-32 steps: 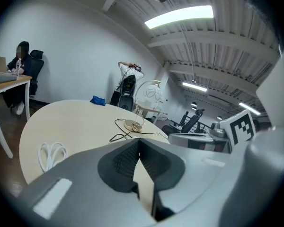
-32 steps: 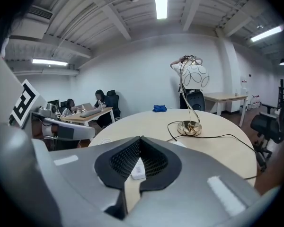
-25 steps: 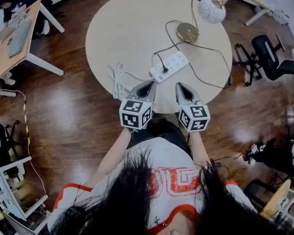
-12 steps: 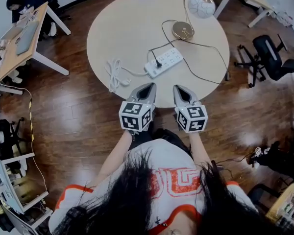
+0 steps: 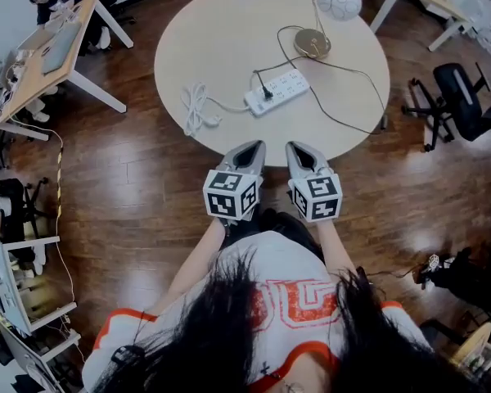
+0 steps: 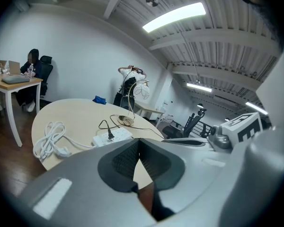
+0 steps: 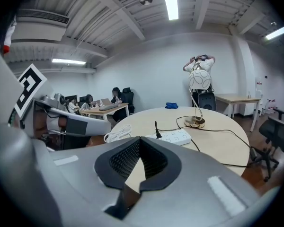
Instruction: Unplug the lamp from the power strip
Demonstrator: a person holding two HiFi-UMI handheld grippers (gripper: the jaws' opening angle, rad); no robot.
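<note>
Task not begun. Holding left gripper (image 5: 252, 147) and right gripper (image 5: 295, 148) side by side, well short of the strip (image 5: 277, 91) on the person's side, about over the table (image 5: 204, 31) rim; probably staged there to line up before reaching in. Both clenched tight on nothing, pads meeting at the tips in each gripper view; no reason to open until close to the plug (image 5: 267, 95). Plug black, standing upright in a socket near the strip's left end, the only socket visibly in use. Thin black cord (image 5: 285, 35) looping away beyond the strip to the lamp (image 5: 337, 0). Lamp beyond and right of the strip, well apart from it: round gold-toned base, thin curved stem, white globe shade. Strip white, flat, lying at an angle. White cable (image 5: 198, 109) bundled in a loose coil just left of the strip. More black cord sweeping right of the strip toward the rim. Guessing next: one gripper to pin the strip, the other to pinch the plug and pull straight up; otherwise a light strip likely to lift with it.
</note>
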